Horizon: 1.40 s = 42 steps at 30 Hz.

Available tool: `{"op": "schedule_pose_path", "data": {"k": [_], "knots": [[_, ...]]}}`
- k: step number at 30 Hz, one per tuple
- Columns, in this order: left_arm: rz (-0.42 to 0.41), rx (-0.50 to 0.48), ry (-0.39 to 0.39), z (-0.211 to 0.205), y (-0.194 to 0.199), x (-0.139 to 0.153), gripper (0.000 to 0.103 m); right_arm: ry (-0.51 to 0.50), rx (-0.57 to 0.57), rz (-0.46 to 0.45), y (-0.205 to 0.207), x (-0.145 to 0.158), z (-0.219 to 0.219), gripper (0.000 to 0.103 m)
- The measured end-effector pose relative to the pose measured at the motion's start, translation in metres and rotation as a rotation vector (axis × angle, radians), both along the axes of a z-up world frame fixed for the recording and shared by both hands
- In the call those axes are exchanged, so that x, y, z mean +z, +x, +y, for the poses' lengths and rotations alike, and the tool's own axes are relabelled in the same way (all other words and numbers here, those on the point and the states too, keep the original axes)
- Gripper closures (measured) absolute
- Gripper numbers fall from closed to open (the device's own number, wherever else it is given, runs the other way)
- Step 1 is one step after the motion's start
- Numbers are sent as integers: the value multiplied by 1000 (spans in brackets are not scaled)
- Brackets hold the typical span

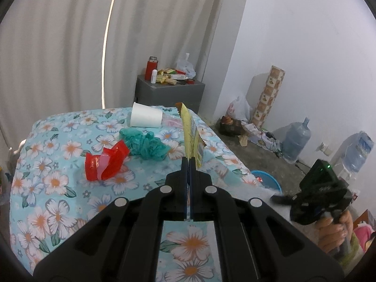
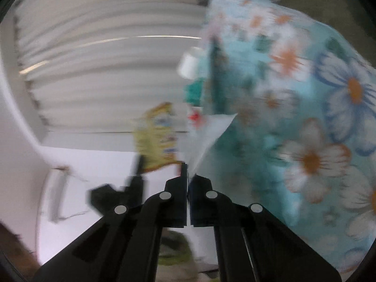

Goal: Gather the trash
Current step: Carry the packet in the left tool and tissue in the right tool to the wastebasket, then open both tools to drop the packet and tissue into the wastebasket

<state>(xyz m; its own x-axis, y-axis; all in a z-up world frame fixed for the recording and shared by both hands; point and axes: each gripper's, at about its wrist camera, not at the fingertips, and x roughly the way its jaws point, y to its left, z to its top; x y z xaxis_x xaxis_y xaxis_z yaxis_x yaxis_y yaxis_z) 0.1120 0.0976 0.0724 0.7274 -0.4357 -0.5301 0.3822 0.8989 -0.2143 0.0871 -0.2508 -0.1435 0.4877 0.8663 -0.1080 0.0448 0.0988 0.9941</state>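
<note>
Floral bedsheet [image 1: 54, 181] under scattered trash, both claws clamped on litter.

Left to right on the sheet: red wrapper [image 1: 105, 163], teal crumpled bag [image 1: 146, 144] and a tipped white cup [image 1: 145, 115], all unclaimed. Left gripper [image 1: 188, 162] pinches a yellow snack wrapper [image 1: 191, 136] upright, seemingly lifted clear for binning. Right gripper [image 2: 188, 171], in its blurred view, is closed on a thin white plastic scrap [image 2: 209, 131] at the sheet's edge.
</note>
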Motion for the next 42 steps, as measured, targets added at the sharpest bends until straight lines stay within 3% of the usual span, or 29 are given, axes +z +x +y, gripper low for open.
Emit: {"op": "schedule_pose_path", "data": {"k": [4, 11, 16, 22, 27, 31, 36, 42], "knots": [[-15, -7, -4, -3, -4, 4, 103, -50, -51, -94, 0, 35, -13, 102], [-8, -60, -20, -27, 1, 7, 103, -94, -168, -176, -16, 66, -57, 102], [12, -175, -40, -75, 11, 8, 103, -144, -312, -181, -42, 73, -121, 102], [72, -368, -25, -168, 36, 1, 103, -238, -502, -140, -78, 72, -202, 102], [196, -506, 31, -260, 64, -21, 103, -277, -621, -83, -95, 58, -262, 102], [310, -580, 136, -342, 88, -60, 103, -318, -685, -15, -93, 32, -300, 102], [461, -576, 254, -430, 125, -125, 103, -348, -727, 88, -74, -13, -332, 102], [533, -541, 363, -498, 159, -196, 103, -348, -753, 215, -40, -73, -364, 101]]}}
